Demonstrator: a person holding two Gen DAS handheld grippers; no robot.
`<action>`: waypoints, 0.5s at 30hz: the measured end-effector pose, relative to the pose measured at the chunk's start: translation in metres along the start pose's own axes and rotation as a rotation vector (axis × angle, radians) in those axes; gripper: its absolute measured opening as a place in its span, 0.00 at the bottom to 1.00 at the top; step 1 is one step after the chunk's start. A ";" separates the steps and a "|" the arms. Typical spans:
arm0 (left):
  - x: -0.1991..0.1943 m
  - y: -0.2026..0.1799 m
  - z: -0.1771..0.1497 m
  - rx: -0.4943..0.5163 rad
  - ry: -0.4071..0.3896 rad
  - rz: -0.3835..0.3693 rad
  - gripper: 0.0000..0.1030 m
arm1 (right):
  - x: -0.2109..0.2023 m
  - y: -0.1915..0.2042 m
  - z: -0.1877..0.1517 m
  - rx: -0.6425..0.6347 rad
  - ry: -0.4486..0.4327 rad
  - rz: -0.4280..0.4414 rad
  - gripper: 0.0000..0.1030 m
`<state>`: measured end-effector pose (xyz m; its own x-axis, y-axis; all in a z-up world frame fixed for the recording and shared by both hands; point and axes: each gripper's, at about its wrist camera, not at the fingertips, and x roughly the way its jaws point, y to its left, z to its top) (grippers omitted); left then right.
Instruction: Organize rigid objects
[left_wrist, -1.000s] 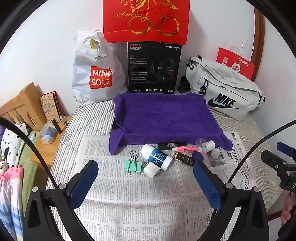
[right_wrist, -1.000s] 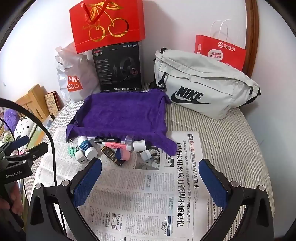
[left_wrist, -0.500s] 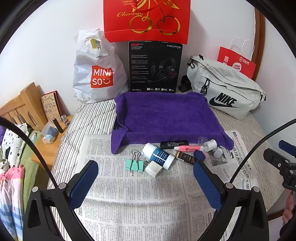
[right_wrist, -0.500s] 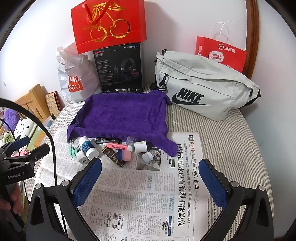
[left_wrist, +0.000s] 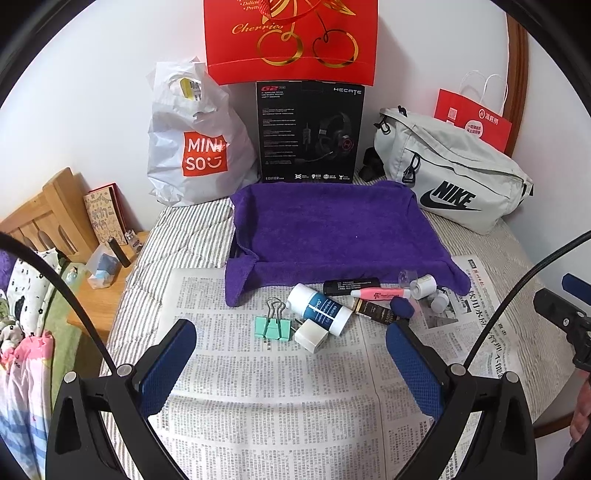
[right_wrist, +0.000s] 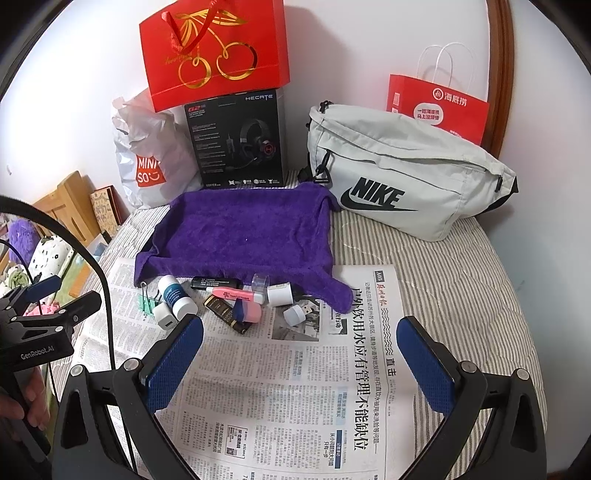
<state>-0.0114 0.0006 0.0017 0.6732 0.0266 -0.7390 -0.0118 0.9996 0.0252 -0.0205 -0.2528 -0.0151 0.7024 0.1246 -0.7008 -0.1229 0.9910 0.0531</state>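
Hovering low over a spread newspaper (left_wrist: 280, 398), the left gripper (left_wrist: 291, 345) and the right gripper (right_wrist: 300, 341) both gape wide, holding nothing. The paper lies on a striped bed (right_wrist: 454, 280). Just past the fingertips sits the clutter of small things: a green binder clip (left_wrist: 272, 326), a white charger cube (left_wrist: 311, 336), a blue-and-white bottle (left_wrist: 319, 309), a pink pen (left_wrist: 380, 294) and a black stick (left_wrist: 351, 286), all at the near edge of a purple towel (left_wrist: 332, 232). Farther back, against the white wall, stand a Miniso bag (left_wrist: 195, 147), a black headset box (left_wrist: 310, 133), a red cherry bag (left_wrist: 291, 40) and a grey Nike pouch (right_wrist: 402, 177). A wooden nightstand (left_wrist: 99, 295) sits at the left.
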 end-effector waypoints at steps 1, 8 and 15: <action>0.000 0.000 0.000 0.002 -0.001 0.000 1.00 | 0.000 0.000 0.000 0.000 0.000 0.000 1.00; -0.003 -0.001 0.000 0.007 -0.004 -0.002 1.00 | -0.001 -0.001 0.000 0.000 0.001 -0.004 1.00; -0.005 -0.001 0.001 0.012 -0.008 -0.002 1.00 | -0.003 0.001 0.000 -0.004 -0.004 -0.002 1.00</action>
<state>-0.0136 -0.0005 0.0063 0.6792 0.0242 -0.7336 -0.0017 0.9995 0.0314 -0.0225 -0.2524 -0.0134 0.7055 0.1225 -0.6981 -0.1242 0.9911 0.0484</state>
